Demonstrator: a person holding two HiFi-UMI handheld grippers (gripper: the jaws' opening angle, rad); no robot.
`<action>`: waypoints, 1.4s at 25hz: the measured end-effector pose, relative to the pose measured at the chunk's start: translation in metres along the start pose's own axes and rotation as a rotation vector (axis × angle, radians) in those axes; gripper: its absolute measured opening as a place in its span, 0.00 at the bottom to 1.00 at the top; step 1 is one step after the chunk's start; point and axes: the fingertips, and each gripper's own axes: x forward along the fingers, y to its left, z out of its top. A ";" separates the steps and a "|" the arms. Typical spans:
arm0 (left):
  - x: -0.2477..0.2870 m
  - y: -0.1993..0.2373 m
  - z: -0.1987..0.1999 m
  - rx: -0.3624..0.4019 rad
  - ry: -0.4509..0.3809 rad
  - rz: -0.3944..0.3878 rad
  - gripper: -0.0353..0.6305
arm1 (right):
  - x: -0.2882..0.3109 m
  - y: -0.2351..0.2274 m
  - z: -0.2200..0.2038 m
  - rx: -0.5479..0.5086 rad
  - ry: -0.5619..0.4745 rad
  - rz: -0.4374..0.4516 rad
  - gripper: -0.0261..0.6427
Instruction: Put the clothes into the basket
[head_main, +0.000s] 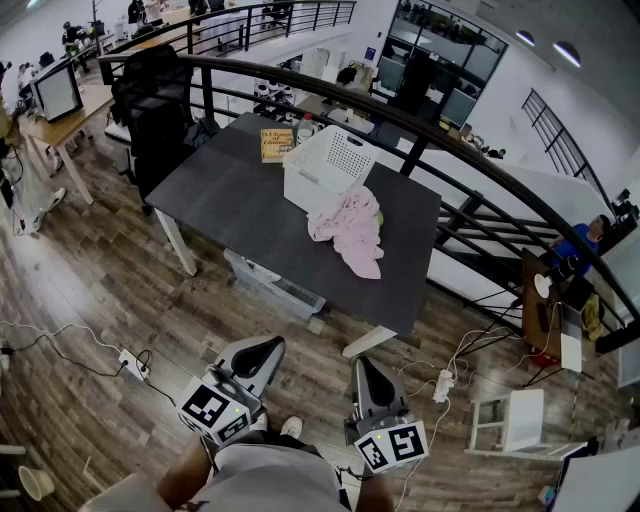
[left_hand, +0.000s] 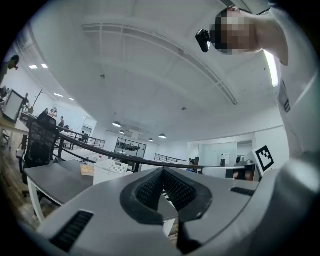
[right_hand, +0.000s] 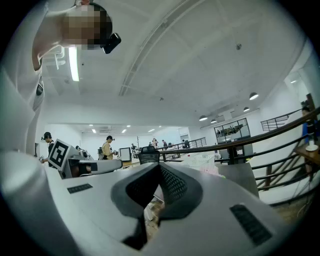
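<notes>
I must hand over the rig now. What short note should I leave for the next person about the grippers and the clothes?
Left gripper: shut, empty, held low near the body, away from the table.
Right gripper: the same, shut and empty.
Pink clothes: in a heap on the table, right next to the white basket, not in it.
Done: nothing yet.
Left: step up to the table, grasp the clothes, put them into the basket.
</notes>
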 end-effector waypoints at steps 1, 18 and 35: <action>0.001 -0.002 0.001 0.003 -0.001 0.001 0.06 | -0.001 0.000 0.000 -0.005 0.002 0.003 0.07; -0.002 -0.037 0.009 0.050 -0.012 0.083 0.06 | -0.018 -0.010 0.001 -0.002 0.002 0.111 0.07; 0.055 0.016 0.005 0.034 0.000 0.056 0.06 | 0.046 -0.044 -0.002 0.001 0.034 0.088 0.07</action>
